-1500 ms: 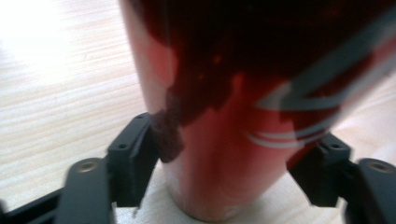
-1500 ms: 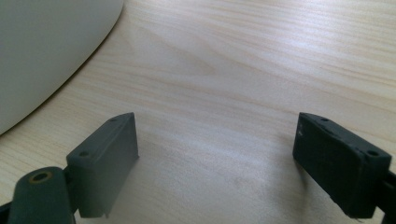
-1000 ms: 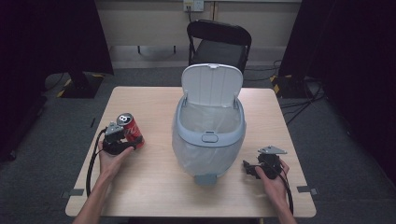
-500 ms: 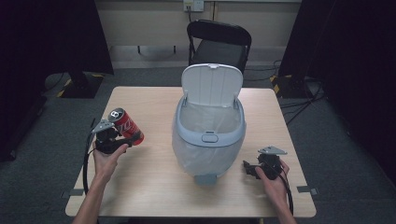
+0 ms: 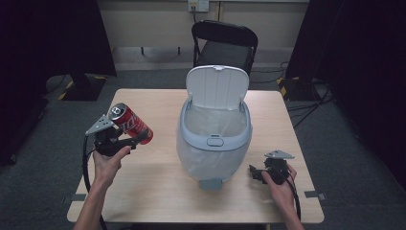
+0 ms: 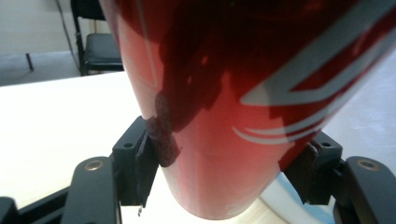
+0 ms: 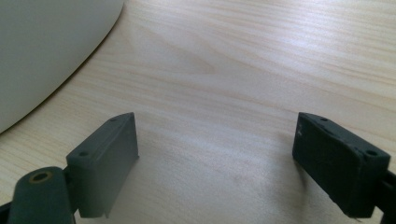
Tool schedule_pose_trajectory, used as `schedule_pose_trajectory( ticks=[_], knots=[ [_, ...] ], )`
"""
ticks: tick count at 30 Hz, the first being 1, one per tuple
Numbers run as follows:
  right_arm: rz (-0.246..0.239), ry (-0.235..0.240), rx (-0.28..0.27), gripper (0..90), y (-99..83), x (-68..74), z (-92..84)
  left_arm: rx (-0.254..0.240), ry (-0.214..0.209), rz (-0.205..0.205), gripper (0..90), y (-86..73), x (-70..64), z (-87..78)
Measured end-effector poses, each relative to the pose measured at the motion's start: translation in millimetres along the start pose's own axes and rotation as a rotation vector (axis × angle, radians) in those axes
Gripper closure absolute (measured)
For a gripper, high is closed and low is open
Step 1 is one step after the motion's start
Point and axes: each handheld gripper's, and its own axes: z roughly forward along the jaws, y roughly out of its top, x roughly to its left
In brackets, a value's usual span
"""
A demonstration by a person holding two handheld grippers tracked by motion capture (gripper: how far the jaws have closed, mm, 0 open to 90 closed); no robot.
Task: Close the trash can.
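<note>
Left gripper view: left gripper (image 6: 224,177) pads clamp red can (image 6: 243,93). High view: can higher than before. Right gripper (image 7: 217,163) agape on table (image 7: 261,56), unmoved.

can (image 6: 224,116): glossy red metal being shown, smooth, light being reflected | bin (image 5: 215,139): smooth matt grey plastic being seen, thin translucent film liner being carried | tabletop (image 7: 243,70): pale wood grain being displayed, smooth satin | left tool (image 6: 224,177), right tool (image 7: 215,163): matt black plastic being shown
</note>
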Motion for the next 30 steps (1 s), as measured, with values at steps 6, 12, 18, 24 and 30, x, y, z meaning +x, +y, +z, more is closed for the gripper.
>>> schedule_pose_trajectory(
  ticks=[6,12,18,24,30],
  knots=[
    [0.000,0.000,0.000,12.9,0.0,0.0,0.0,-0.047,-0.019,0.037,34.2,23.3,-15.6,-12.9],
    [0.000,0.000,0.000,12.9,0.0,0.0,0.0,-0.086,-0.053,0.090,34.2,41.8,-32.3,-20.7],
    [-0.001,0.000,-0.001,12.9,0.0,-0.1,0.0,-0.116,-0.077,0.108,34.2,61.4,-42.9,-21.2],
    [-0.001,0.000,-0.001,12.9,0.0,-0.1,0.1,-0.159,-0.107,0.136,34.2,86.1,-55.7,-21.3],
    [-0.002,0.001,0.000,12.8,0.0,-0.2,0.1,-0.202,-0.121,0.167,34.2,103.9,-68.4,-22.5]
  ],
)
